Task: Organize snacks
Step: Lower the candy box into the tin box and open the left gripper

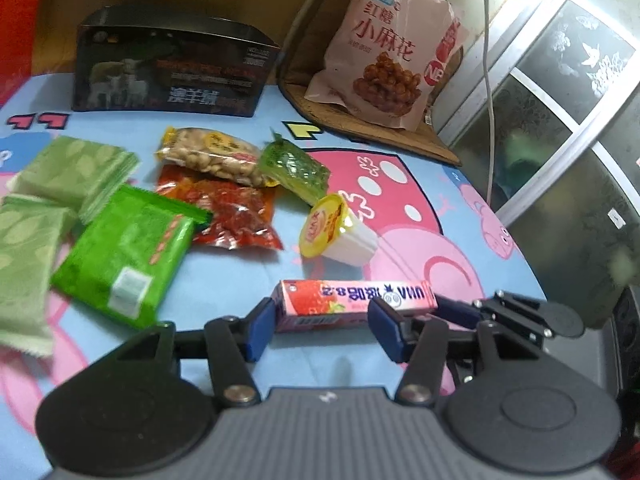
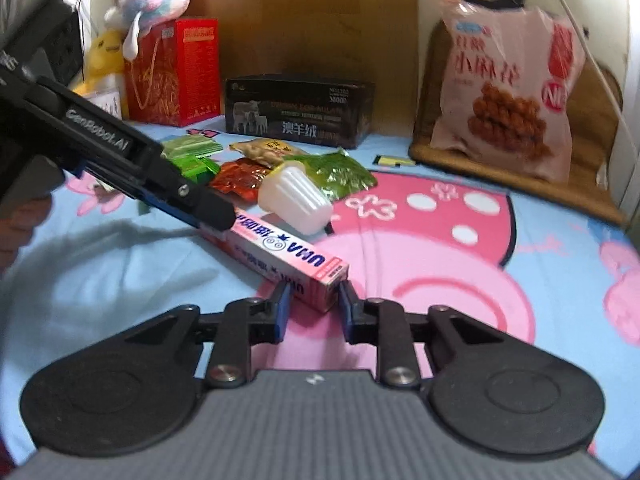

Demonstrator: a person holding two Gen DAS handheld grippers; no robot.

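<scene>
Left wrist view: a pink candy box [image 1: 354,303] is seen lying flat on the cartoon-printed cloth [image 1: 440,208], set crosswise between the blue-padded fingers of the left gripper [image 1: 324,322], which are spread wide; the left pad sits at one end of the box and the right pad is placed in front of the other part of it, with no squeeze shown. Just beyond the box a jelly cup [image 1: 336,228] is tipped on its side, yellow lid turned toward the camera. Farther back a red snack packet [image 1: 232,216], a peanut packet [image 1: 216,156] and a green pea packet [image 1: 296,168] are clustered together, with a bright green packet [image 1: 128,252] and pale green packets [image 1: 76,168] to the left. A dark carton [image 1: 172,68] and a large pink bag [image 1: 392,52] are stood at the rear. In the right wrist view, the right gripper [image 2: 313,306] is seen with its pads brought close around the near end of the box [image 2: 288,256]; whether the pads are pressing on it cannot be told. The left gripper [image 2: 212,210] is laid over the far end.
</scene>
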